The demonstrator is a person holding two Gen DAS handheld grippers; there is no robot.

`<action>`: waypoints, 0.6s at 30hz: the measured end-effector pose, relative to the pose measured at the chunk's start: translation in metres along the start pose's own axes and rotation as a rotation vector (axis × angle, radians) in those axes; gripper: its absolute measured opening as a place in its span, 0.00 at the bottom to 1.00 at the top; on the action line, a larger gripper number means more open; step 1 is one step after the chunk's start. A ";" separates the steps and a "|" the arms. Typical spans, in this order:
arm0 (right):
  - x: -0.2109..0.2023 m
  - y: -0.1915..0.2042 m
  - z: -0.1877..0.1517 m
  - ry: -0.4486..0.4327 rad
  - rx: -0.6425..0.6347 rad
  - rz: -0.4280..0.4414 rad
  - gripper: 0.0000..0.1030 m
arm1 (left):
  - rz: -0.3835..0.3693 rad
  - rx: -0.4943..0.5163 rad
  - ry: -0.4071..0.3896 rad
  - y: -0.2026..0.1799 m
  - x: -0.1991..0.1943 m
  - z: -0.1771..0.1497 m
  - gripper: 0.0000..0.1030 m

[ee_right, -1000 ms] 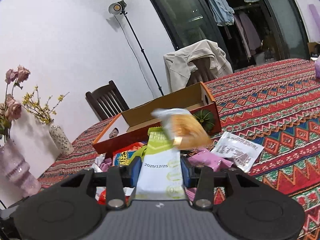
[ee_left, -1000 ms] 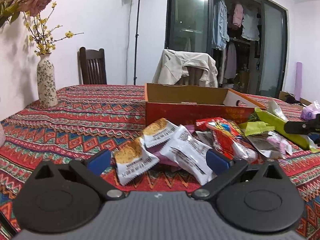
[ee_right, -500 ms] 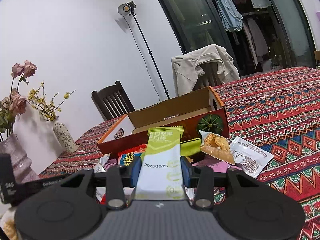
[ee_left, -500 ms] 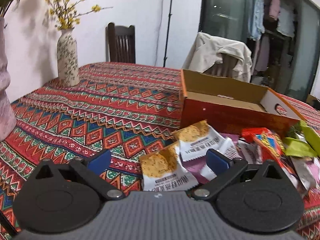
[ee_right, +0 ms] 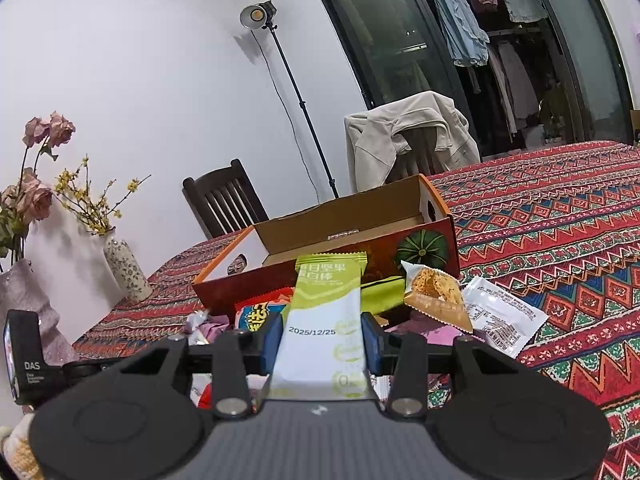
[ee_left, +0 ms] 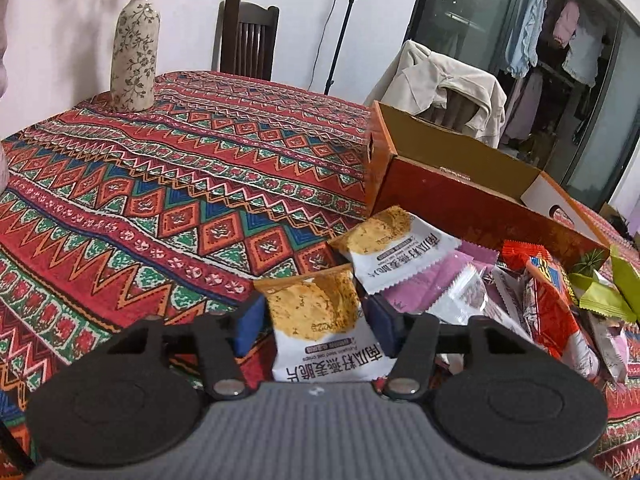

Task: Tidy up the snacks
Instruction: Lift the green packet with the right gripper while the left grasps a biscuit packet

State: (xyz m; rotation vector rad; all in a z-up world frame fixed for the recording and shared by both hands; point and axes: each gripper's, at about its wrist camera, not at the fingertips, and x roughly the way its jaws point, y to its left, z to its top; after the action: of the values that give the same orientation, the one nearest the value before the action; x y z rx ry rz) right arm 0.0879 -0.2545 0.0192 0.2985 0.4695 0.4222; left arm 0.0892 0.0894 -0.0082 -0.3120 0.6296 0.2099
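Note:
A white cookie packet lies on the patterned tablecloth between my left gripper's blue pads. The jaws are closing, and the pads meet the packet's two sides. A second cookie packet lies just beyond it, in front of the open orange-red cardboard box. My right gripper is shut on a green-and-white nut bar, held above the snack pile and pointing at the box. An orange triangular packet rests beside the box's front corner.
Loose snacks lie in front of the box: purple packets, a red packet, green wrappers and a white packet. A flowered vase stands at the table's far left. A dark chair and a jacket-draped chair stand behind.
My left gripper moved in over the nearest cookie packet, rolled a little, and its jaws closed from wide apart onto it. The orange packet seen in mid-air earlier now lies by the box.

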 end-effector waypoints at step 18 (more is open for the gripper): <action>-0.006 0.011 0.012 -0.038 -0.061 -0.009 0.40 | -0.040 0.103 -0.189 -0.010 -0.051 0.023 0.47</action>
State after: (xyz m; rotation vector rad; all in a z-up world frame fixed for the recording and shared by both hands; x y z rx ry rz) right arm 0.0854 -0.2493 0.0352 0.2448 0.4198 0.4203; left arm 0.0643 0.0830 0.0426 -0.2028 0.4455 0.1662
